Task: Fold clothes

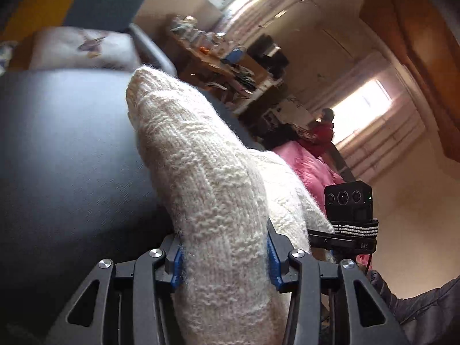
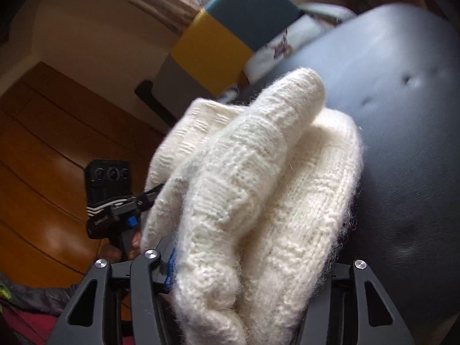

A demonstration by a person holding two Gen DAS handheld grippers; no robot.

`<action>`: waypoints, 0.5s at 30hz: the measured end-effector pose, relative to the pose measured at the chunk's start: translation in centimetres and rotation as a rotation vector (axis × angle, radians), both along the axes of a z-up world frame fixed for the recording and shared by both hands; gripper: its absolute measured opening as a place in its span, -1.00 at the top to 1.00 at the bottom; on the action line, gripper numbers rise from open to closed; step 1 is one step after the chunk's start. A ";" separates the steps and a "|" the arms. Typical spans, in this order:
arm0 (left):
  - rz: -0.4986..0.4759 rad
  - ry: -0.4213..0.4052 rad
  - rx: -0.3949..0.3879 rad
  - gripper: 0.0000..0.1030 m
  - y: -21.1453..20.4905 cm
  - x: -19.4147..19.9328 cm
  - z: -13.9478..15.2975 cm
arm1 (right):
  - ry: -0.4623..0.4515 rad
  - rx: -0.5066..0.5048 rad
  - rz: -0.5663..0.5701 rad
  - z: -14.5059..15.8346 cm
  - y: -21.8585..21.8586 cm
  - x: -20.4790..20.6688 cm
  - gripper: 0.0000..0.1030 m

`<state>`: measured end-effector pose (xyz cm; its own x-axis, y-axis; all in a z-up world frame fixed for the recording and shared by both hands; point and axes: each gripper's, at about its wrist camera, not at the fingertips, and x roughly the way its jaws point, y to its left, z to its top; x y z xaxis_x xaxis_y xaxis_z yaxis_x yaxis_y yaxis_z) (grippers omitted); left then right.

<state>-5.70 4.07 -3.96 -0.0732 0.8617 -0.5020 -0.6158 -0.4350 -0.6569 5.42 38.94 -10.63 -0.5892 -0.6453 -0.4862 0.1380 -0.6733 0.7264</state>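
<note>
Cream knit garment (image 1: pixel 210 189) clamped in left tool (image 1: pixel 225 261) and right tool (image 2: pixel 247 270), raised above dark padded seat (image 2: pixel 402 143). Judged light, soft, stretchy; best gripped at bunched edges.

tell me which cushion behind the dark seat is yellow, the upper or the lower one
The lower cushion is yellow. The upper cushion stacked on it is teal blue. Both sit beyond the dark seat, past the white knitted garment.
</note>
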 end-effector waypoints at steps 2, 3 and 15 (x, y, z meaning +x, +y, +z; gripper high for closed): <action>-0.053 0.042 0.009 0.13 3.1 -0.6 1.8 | 0.050 0.008 -0.051 1.8 1.9 0.8 -0.07; -0.077 0.064 0.011 0.13 4.8 -1.1 2.8 | 0.072 0.014 -0.080 2.6 2.8 1.1 -0.07; -0.278 0.125 -0.252 0.11 26.1 -6.6 0.0 | 0.006 0.098 -0.418 1.0 16.1 1.2 -0.07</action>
